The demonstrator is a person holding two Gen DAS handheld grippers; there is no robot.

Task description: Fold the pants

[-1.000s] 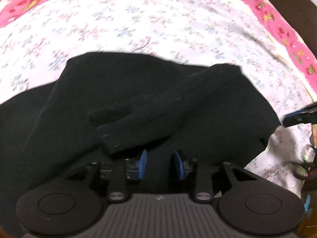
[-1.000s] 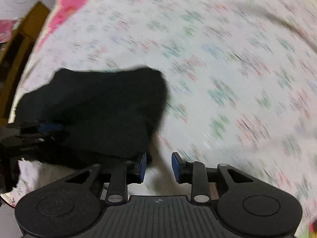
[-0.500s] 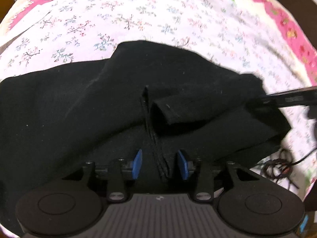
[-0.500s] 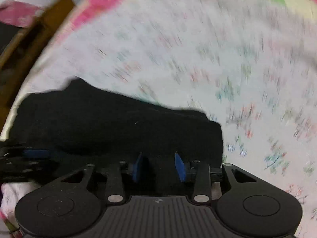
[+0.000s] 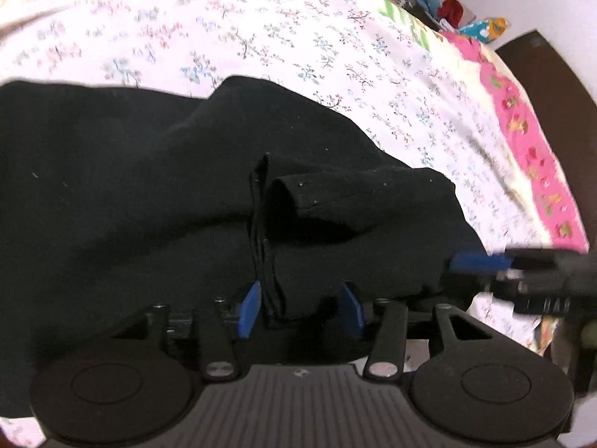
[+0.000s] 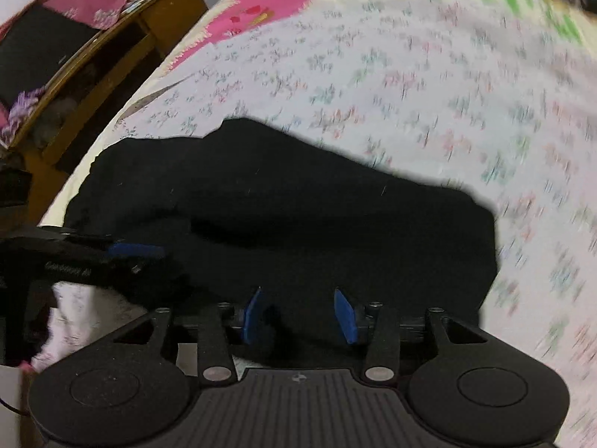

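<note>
The crumpled black fabric pants [image 5: 156, 194] lie on the bed's white floral sheet [image 5: 298, 37], with fabric between the spread jaws of both the left hand-held gripper [image 5: 301, 308] and right hand-held gripper [image 6: 298, 315].

Floral bedspread [image 5: 335, 56] with pink border; wooden shelf [image 6: 93, 63] beside.

Both wrist views low, close, sharing black pants [image 5: 156, 186]

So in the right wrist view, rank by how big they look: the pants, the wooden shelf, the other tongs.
1. Pants, by far the largest.
2 and 3. Shelf and left tongs: unsure. The shelf is cut by the frame edge, and the tongs sit nearer the camera and are blurred.
</note>
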